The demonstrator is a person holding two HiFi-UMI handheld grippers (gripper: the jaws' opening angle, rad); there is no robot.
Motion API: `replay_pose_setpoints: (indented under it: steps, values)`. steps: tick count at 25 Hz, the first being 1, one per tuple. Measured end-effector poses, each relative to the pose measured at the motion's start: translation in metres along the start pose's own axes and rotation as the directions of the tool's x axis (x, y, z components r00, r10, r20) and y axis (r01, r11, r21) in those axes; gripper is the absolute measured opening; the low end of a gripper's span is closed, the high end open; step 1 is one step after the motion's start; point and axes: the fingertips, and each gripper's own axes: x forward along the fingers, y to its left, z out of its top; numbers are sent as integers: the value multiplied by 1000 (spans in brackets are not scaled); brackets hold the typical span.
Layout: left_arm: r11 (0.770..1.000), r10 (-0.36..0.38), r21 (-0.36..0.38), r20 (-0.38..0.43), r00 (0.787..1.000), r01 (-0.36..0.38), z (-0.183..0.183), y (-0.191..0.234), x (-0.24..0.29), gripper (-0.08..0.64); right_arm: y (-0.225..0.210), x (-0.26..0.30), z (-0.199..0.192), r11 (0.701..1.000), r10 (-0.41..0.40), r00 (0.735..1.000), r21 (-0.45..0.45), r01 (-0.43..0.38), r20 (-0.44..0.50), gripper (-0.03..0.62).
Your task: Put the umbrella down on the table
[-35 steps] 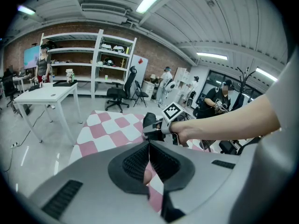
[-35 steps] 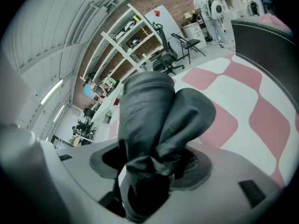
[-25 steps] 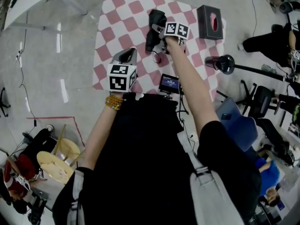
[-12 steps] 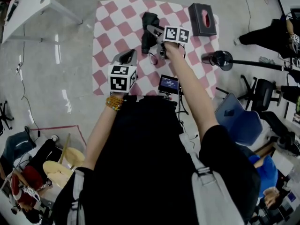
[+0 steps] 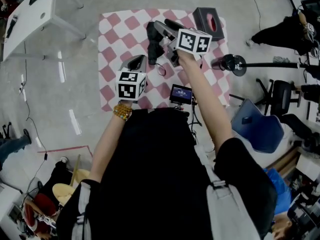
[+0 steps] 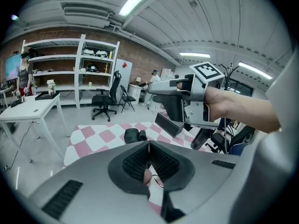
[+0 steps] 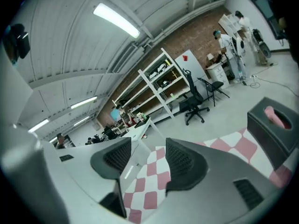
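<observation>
Umbrella (image 5: 153, 40): lying folded on the checkered bench (image 5: 114, 40), clear of both grippers.
Right gripper (image 5: 167, 27): hovering above the bench, fingers (image 7: 183, 162) standing apart, just closing slightly, nothing between them.
Left gripper (image 5: 135, 60): fingers (image 6: 163, 161) pressing together, empty.

- The right gripper (image 5: 166, 28) now hangs higher, lifted clear of the umbrella (image 5: 151, 44), which lies alone on the checked tabletop (image 5: 112, 34).
- Its fingers (image 7: 182, 161) have just been closing a little, with nothing between them.
</observation>
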Motion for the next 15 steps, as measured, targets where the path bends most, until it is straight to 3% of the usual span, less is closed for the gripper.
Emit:
replay_pose_setpoints:
  steps: [9,15]
  values:
    - [999,-32,43,15,999,32,19,-6,5,15,44,-31,50,969,-10,991,-242,43,136,224]
    - [998,-43,55,15,999,42,23,-5,8,15,70,-47,73,904,-19,973,-413,115,229,201]
